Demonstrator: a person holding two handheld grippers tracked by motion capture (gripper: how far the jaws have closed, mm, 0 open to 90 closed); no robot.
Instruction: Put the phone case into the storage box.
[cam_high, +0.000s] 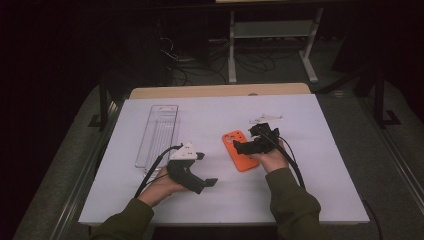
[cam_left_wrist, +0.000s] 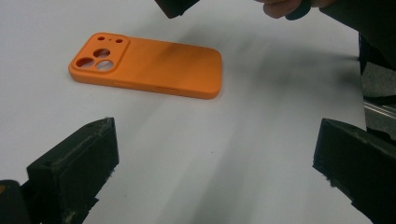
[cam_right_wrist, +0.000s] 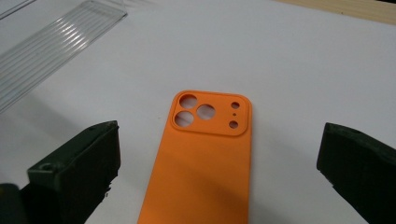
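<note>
Our left tongs (cam_high: 206, 169) stand wide open, their two black jaws spread apart with bare white table between them and nothing held. In the left gripper view (cam_left_wrist: 215, 168) they point across the table toward the orange phone case (cam_left_wrist: 147, 65), which lies a little way ahead of the jaws, clear of both.

Our right tongs (cam_high: 252, 141) are open too, jaws far apart and empty. In the right gripper view (cam_right_wrist: 217, 163) the phone case (cam_right_wrist: 205, 163) lies between the two jaws and runs out of the bottom of the picture, its camera cut-outs at the far end; we see a gap of table on each side, so neither jaw touches it.

From the high view the phone case (cam_high: 239, 149) lies flat, back side up, a little right of the middle of the white table (cam_high: 210, 200), right beside the right tongs and the hand that holds them. The left tongs sit to its left and nearer to us, apart from it.

A clear plastic tray (cam_high: 158, 134) lies lengthwise on the left part of the table, well away from the phone case. A small white piece (cam_high: 266, 118) rests just beyond the right tongs; we cannot tell what it is.
</note>
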